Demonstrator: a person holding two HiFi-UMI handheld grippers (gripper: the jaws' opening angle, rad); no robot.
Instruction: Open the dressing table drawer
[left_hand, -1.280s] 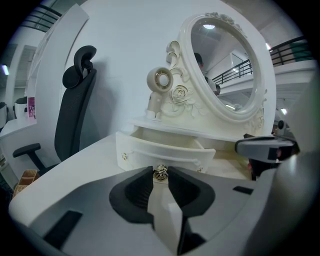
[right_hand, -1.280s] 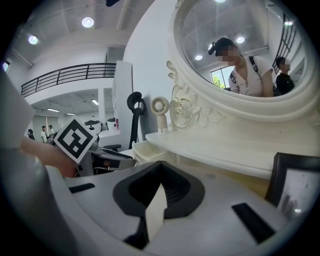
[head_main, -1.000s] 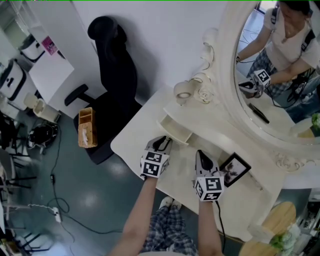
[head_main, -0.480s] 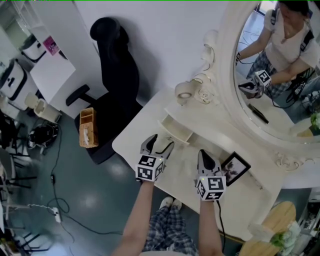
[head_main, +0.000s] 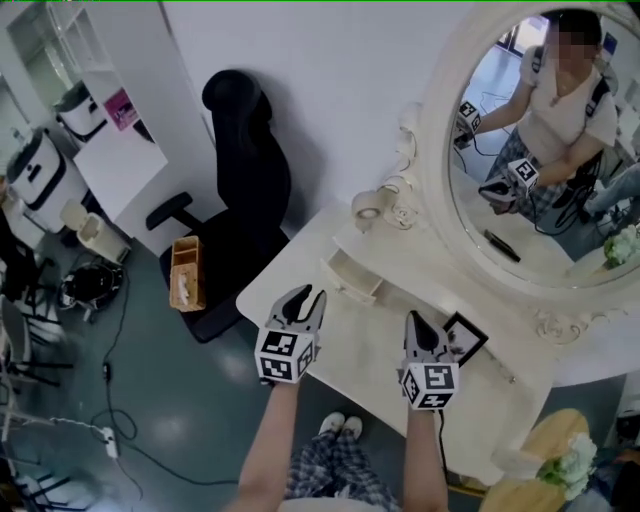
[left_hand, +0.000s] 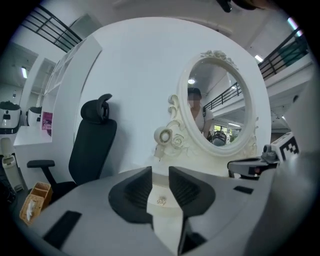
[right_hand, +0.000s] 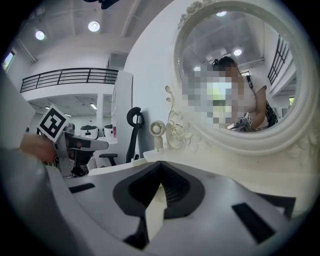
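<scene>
The cream dressing table (head_main: 380, 350) has its small drawer (head_main: 352, 276) pulled out on the left side. My left gripper (head_main: 311, 293) hovers just in front of the drawer, clear of it. Its jaws have just been closing and stand slightly apart with nothing between them. In the left gripper view the drawer's little knob (left_hand: 161, 201) shows beyond the gap of the left gripper (left_hand: 160, 172). My right gripper (head_main: 414, 319) hangs over the tabletop near a picture frame (head_main: 466, 337). The right gripper (right_hand: 160, 164) has its tips together and holds nothing.
A large oval mirror (head_main: 530, 150) backs the table, with a small fan (head_main: 368, 205) at its left foot. A black office chair (head_main: 245, 170) and a wooden box (head_main: 185, 272) stand left of the table. Cables lie on the floor (head_main: 110, 400). A plant (head_main: 575, 465) sits at the lower right.
The left gripper has let go of the drawer front, spread wide, then narrowed, and drawn back and up. The right gripper has also risen a little. The drawer stays out.
</scene>
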